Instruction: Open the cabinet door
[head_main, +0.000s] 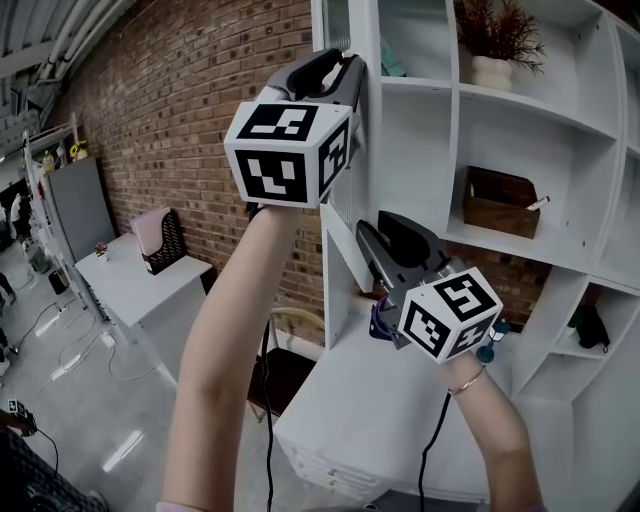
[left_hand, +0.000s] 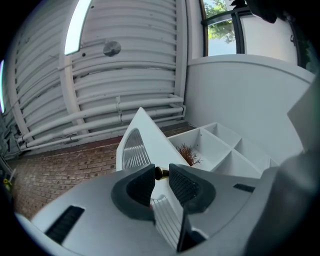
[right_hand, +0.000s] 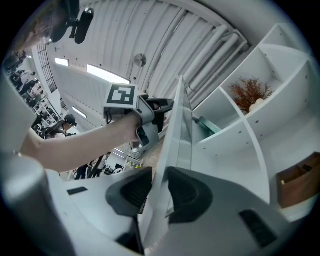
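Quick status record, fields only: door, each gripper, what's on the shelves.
door: cabinet door stands open, edge-on in the head view
left gripper: left gripper shut on the door's brass knob
right gripper: right gripper clamped on the door's edge, lower than the left
shelves: potted plant, wooden box

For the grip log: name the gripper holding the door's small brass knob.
The left gripper: the small round brass knob sits between its fingers. The right gripper clamps only the bare edge of the white slatted cabinet door.
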